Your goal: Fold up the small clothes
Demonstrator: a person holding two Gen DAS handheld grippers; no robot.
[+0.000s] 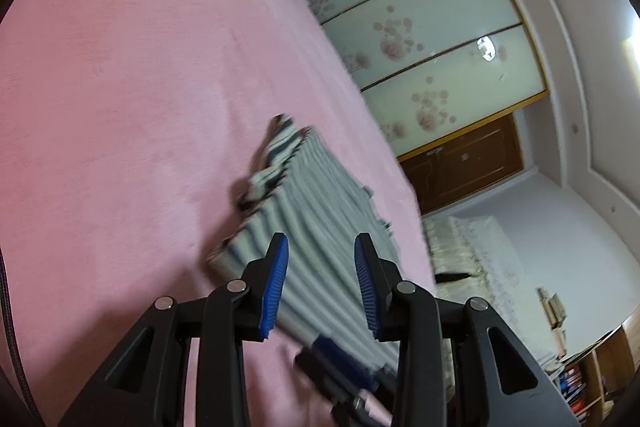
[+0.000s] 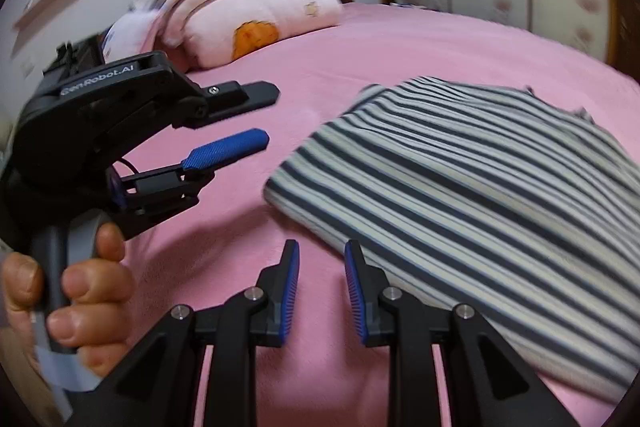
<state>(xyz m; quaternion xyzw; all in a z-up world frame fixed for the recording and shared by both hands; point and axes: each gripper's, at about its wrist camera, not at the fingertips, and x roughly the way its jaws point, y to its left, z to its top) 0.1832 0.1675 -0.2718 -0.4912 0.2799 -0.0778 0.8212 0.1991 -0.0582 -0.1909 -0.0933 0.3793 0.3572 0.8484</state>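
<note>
Striped garment: lies folded on pink bed sheet, dark and pale bands across whole surface. Seen from right wrist camera, runs lengthwise from lower right, close by, toward upper middle; stripes run roughly along that same line, rounded folded end toward left. Seen from left wrist camera, same striped garment stretches away from camera toward upper left, with bunched, darker-striped part at far end; blurred there, details not readable.

Left gripper: blue-padded fingers set partly apart, nothing pinched between them; hangs over near end of garment, pads clear of cloth as far as visible. From right wrist camera, left gripper appears side-on above bare sheet, well left of garment, upper and lower fingers apart, gap empty. Held by a person's hand wrapped round grey handle.

Right gripper: fingers standing slightly apart, gap empty, pink sheet visible through it. Sits just beside garment's near left edge; right finger overlaps striped cloth in picture, actual contact impossible to tell.

Folded pink bedding and pillow stacked at far end of bed, well apart from garment.
</note>
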